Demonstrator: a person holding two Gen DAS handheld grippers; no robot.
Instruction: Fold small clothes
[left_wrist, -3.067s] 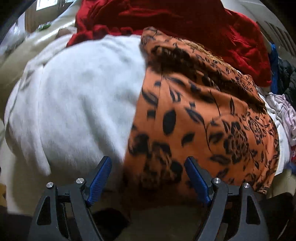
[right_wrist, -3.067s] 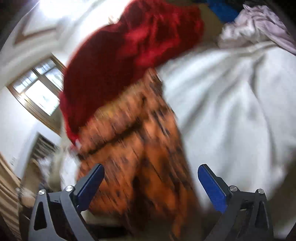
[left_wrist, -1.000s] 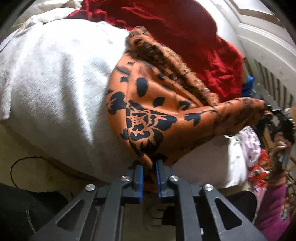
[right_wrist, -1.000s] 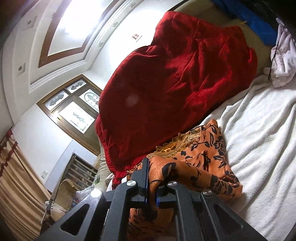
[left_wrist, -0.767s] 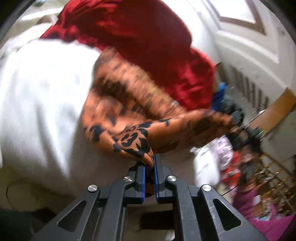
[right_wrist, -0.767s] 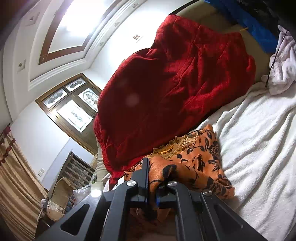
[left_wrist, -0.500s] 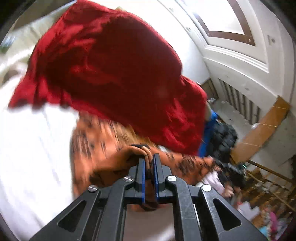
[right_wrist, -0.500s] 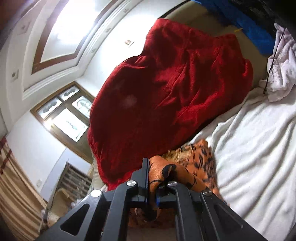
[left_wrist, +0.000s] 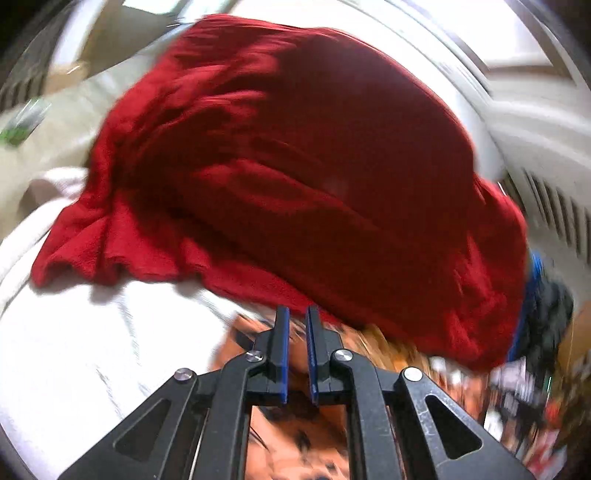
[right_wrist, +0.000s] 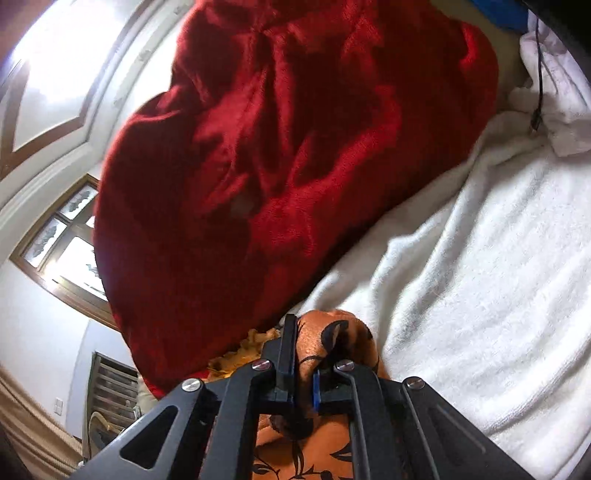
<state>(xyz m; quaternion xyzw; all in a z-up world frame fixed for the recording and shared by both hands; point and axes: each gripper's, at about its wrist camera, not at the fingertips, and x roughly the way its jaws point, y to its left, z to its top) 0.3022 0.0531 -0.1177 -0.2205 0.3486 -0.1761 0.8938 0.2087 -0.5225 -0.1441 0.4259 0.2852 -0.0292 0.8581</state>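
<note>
The right gripper (right_wrist: 302, 354) has its jaws clamped on a bunched fold of the orange garment with black floral print (right_wrist: 325, 336), just above the white terry towel (right_wrist: 480, 295). The left gripper (left_wrist: 297, 332) has its jaws nearly together, with the blurred garment (left_wrist: 295, 439) between them, apparently pinched. A crumpled red plush blanket (left_wrist: 295, 155) lies beyond the garment.

Right gripper (right_wrist: 297, 332), at 6 o'clock, pinches a bunched orange cloth with black floral print (right_wrist: 328, 339). Crumpled red plush blanket (right_wrist: 280, 147) at 12; white terry towel (right_wrist: 480, 295) at 3.

Left gripper (left_wrist: 297, 325), right gripper (right_wrist: 306, 350): both clamped.
</note>
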